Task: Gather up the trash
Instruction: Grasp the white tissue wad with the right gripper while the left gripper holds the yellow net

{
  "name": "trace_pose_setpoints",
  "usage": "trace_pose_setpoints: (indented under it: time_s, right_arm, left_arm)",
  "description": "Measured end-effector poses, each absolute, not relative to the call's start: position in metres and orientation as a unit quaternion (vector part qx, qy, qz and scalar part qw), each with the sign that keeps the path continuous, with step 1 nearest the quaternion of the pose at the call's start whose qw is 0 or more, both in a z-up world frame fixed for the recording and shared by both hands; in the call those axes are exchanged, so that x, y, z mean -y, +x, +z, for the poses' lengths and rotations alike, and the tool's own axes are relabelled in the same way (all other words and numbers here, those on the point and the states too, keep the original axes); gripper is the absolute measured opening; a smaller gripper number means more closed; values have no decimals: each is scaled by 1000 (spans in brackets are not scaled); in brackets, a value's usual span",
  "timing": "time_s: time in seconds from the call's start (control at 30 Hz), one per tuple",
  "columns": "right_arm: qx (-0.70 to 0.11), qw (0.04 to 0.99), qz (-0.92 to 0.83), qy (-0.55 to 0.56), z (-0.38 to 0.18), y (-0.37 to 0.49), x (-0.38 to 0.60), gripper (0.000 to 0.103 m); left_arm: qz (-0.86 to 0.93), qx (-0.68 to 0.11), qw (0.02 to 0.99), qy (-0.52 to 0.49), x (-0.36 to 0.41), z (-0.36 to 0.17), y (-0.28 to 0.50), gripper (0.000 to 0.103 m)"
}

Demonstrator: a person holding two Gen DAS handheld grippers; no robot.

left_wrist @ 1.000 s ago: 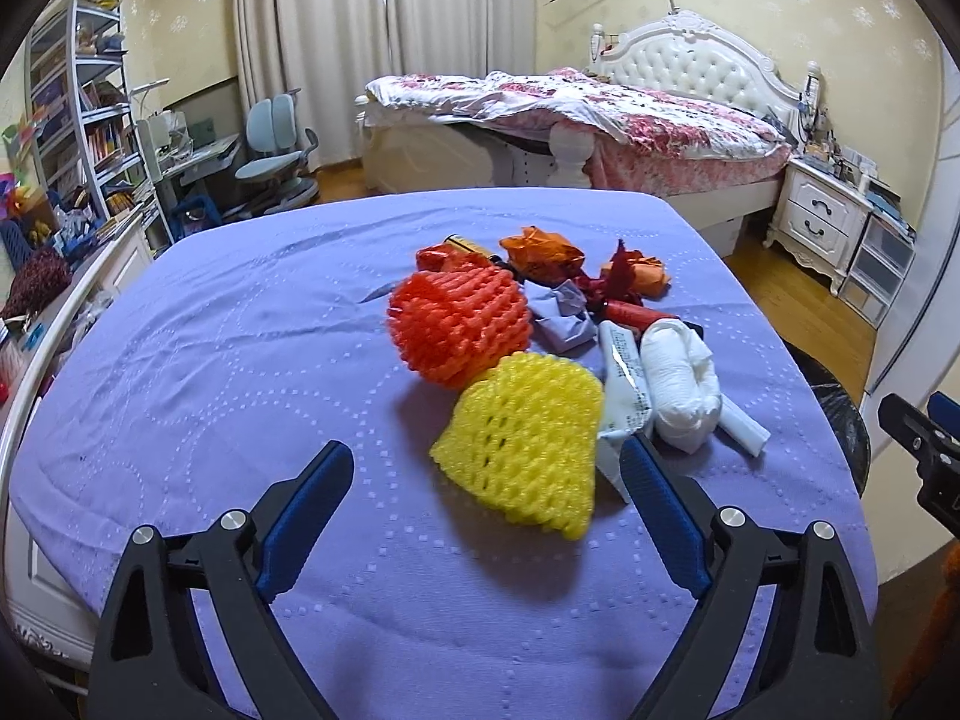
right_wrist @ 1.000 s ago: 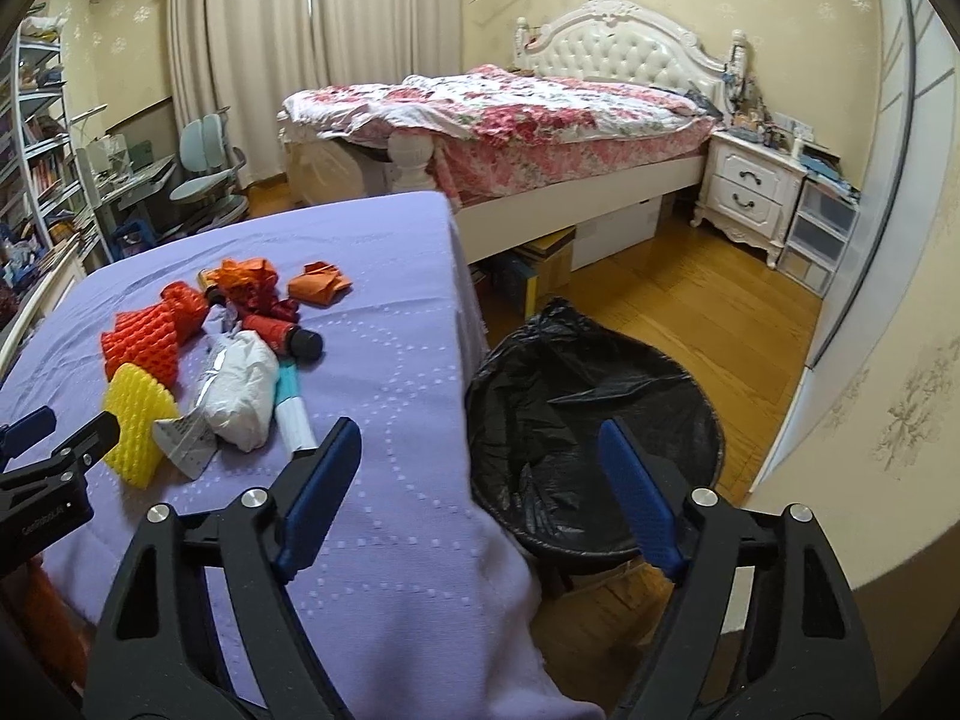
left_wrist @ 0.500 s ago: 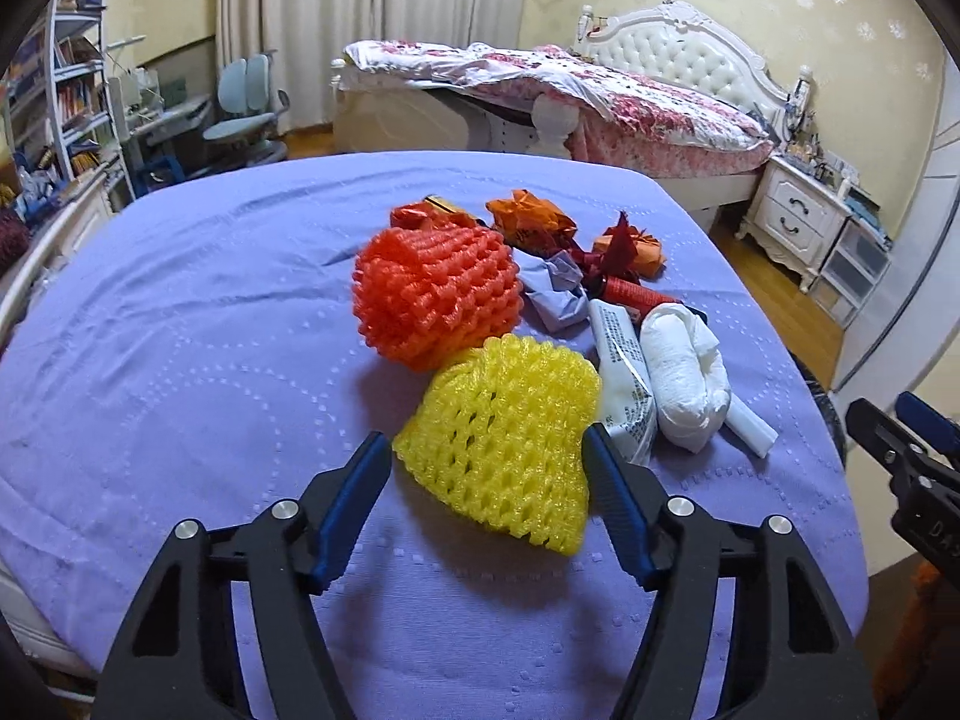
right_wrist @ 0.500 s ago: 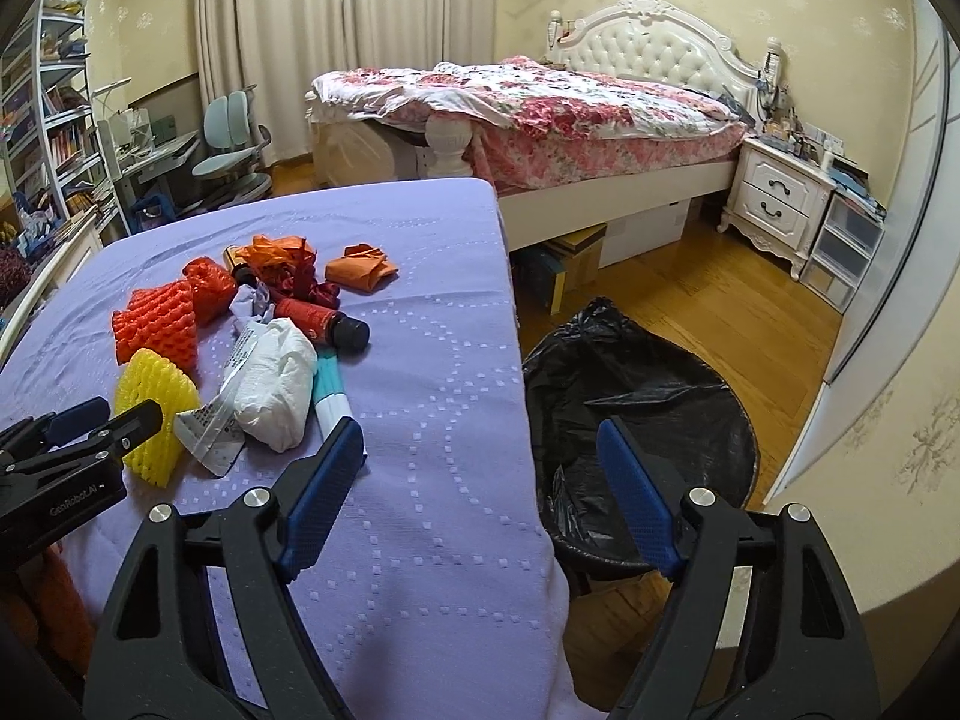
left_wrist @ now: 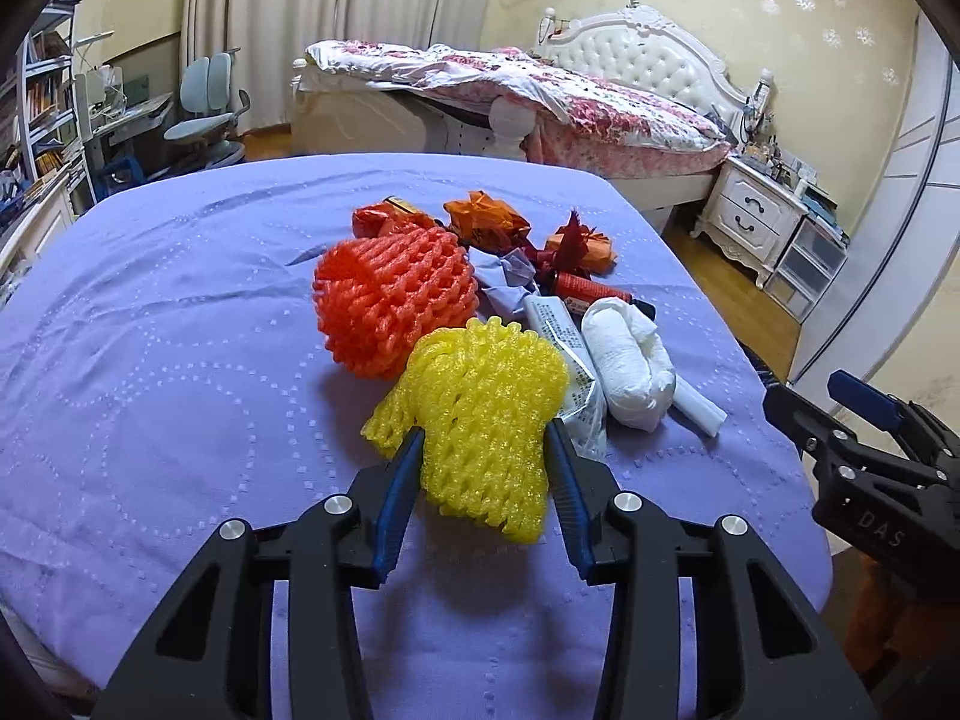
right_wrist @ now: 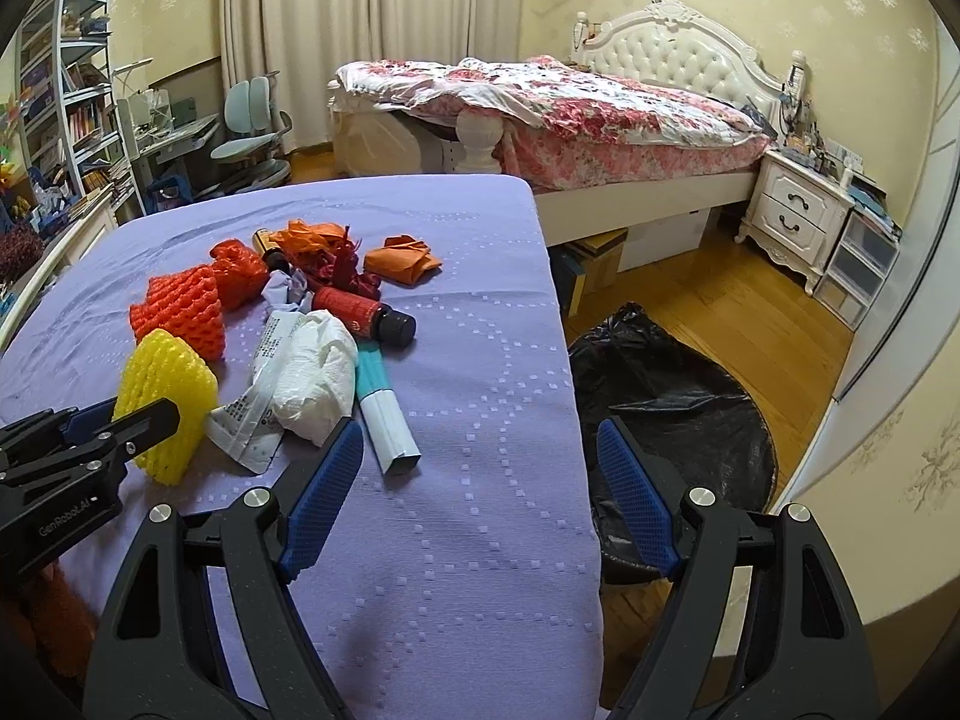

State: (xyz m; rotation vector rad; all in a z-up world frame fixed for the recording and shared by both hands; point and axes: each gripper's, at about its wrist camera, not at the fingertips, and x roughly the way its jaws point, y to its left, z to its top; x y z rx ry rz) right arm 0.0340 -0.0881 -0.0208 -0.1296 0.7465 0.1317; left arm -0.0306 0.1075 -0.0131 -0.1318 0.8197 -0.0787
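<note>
A pile of trash lies on the purple-covered table [left_wrist: 150, 360]. My left gripper [left_wrist: 483, 468] is shut on the yellow foam net [left_wrist: 486, 414], squeezing its near end; it also shows in the right wrist view [right_wrist: 162, 402]. Behind it lie an orange foam net [left_wrist: 393, 300], a white crumpled tissue [left_wrist: 627, 354], a printed wrapper [left_wrist: 561, 336], a red bottle [right_wrist: 363, 315], a white-and-teal tube [right_wrist: 384, 414] and orange wrappers [right_wrist: 402, 258]. My right gripper [right_wrist: 480, 486] is open and empty over the table's right edge [right_wrist: 576, 420]. A bin lined with a black bag [right_wrist: 678, 396] stands on the floor beside the table.
A bed [right_wrist: 570, 108] stands behind the table, with a white nightstand [right_wrist: 798, 210] to its right. Shelves [right_wrist: 54, 120], a desk and a blue chair [right_wrist: 252, 138] are at the far left. Wooden floor [right_wrist: 720, 288] lies right of the table.
My left gripper moved forward and closed on the yellow foam net. My right gripper swung left, toward the table, and stayed open.
</note>
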Motion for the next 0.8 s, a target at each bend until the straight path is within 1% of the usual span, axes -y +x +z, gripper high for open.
trace_pose_setpoints:
  time_s: [0.23, 0.33, 0.4, 0.53, 0.67, 0.73, 0.77, 0.8]
  right_arm:
    - [-361, 926, 84, -75, -19, 32, 69, 78]
    - [-360, 924, 95, -80, -19, 34, 59, 75]
    - [-362, 922, 109, -80, -20, 38, 51, 70]
    - [-369, 917, 121, -92, -27, 48, 33, 65]
    - [-383, 910, 128, -96, -36, 63, 20, 56]
    - [-392, 906, 130, -97, -43, 69, 15, 55]
    - [-395, 904, 132, -97, -45, 71, 14, 53]
    - [-399, 902, 136, -96, -48, 72, 13, 48]
  left_arm:
    - [-15, -391, 918, -69, -128, -6, -38, 42]
    - [-5, -386, 920, -67, -136, -5, -41, 42]
    - [1, -385, 921, -65, -139, -7, -42, 42]
    - [12, -384, 921, -63, -145, -11, -40, 42]
    - [18, -382, 922, -65, -150, -13, -36, 42]
    - [20, -381, 922, -65, -151, -14, -35, 42]
    - [21, -380, 922, -65, -152, -15, -35, 42]
    - [21, -380, 922, -66, -152, -16, -34, 42]
